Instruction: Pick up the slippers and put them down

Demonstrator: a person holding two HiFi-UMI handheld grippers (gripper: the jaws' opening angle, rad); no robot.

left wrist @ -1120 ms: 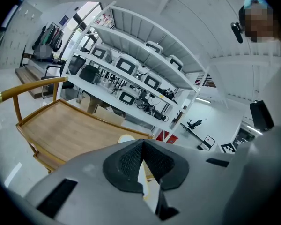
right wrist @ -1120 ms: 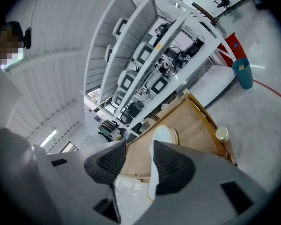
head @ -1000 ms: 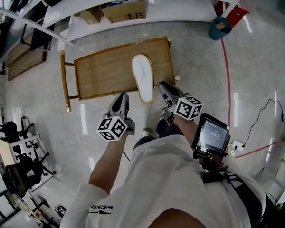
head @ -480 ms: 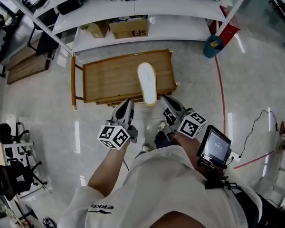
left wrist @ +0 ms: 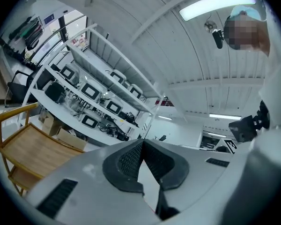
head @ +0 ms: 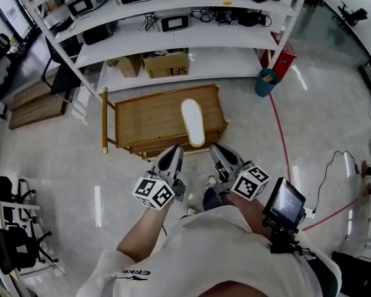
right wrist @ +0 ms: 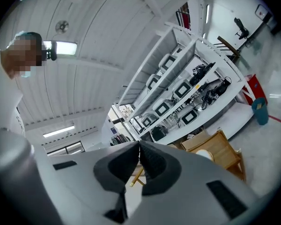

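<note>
One white slipper [head: 193, 122] lies sole-up along the right part of a low wooden rack [head: 145, 119], with nothing touching it. My left gripper [head: 175, 152] and right gripper [head: 217, 150] hover side by side just short of the rack's near edge, both pointing toward it. Neither holds anything. In the left gripper view the left gripper [left wrist: 141, 142] has its pads meeting at the tips, with the rack [left wrist: 30, 149] low at the left. The right gripper view shows the right gripper [right wrist: 139, 146] shut too, with the slipper [right wrist: 204, 154] on the rack [right wrist: 227, 153] beyond it.
White shelving [head: 173, 42] with monitors and cables stands behind the rack, and cardboard boxes [head: 167, 64] sit on its lowest level. A blue bin [head: 265, 82] and a red line [head: 278, 135] on the floor lie to the right. A small screen [head: 285, 203] is strapped at my right wrist.
Both grippers have drawn back and risen away from the rack. The right one has left the slipper's near end, and the slipper stays lying there. The shelving has come into the head view.
</note>
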